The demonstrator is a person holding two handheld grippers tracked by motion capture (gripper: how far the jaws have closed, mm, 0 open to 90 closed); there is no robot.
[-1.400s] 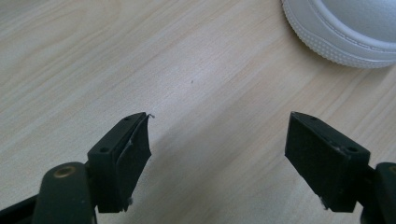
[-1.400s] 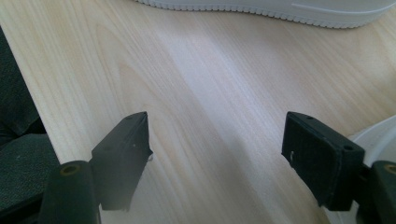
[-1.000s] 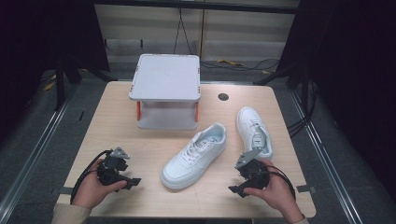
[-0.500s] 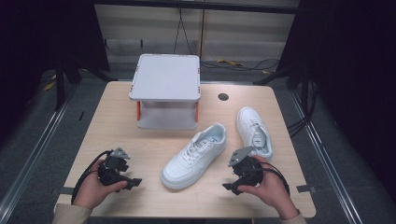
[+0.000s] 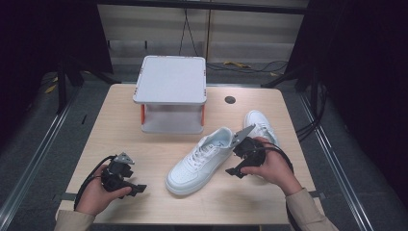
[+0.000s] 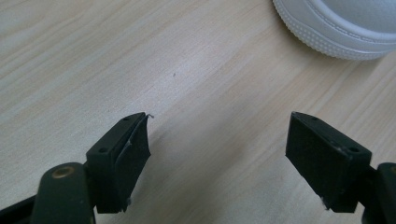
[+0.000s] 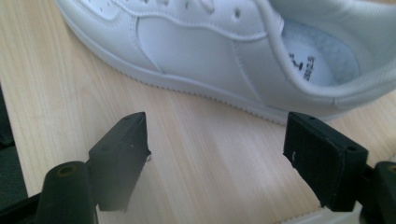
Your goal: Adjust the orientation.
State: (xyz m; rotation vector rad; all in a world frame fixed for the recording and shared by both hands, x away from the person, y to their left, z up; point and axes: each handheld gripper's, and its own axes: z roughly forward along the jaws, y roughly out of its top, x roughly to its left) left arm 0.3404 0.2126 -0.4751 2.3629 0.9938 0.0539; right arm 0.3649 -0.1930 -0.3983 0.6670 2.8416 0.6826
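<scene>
A white sneaker [image 5: 204, 156] lies on its sole near the middle of the tabletop [image 5: 250, 197], slanting with its toe toward the near edge and its heel toward the far right. The right gripper [image 5: 235, 161] hovers just beside the sneaker's heel on the right-hand side, held in the person's right hand [image 5: 269, 166]. In the right gripper view [image 7: 217, 154] its two black jaws stand wide apart with nothing between them but bare wood; the sneaker's side wall [image 7: 201, 56] and open collar with a printed insole lie right ahead of the jaws, near but not touching them.

A second white sneaker [image 5: 260, 126] lies near the right edge of the tabletop, its toe toward the far edge; the right hand and its gripper cover the near part of it, so how its heel sits cannot be told.

The left gripper [image 5: 134, 187] rests low by the near left corner of the tabletop, held in the left hand [image 5: 96, 195], well apart from the first sneaker. In the left gripper view [image 6: 217, 149] its jaws are likewise spread wide over bare wood, and the rounded toe of the sneaker [image 6: 336, 28] shows at the upper right, clear of the jaws.

A white two-level stand [image 5: 171, 94] with orange posts sits toward the far edge, left of centre, its top bare. A small dark round hole [image 5: 230, 99] marks the tabletop just to the right of it.
</scene>
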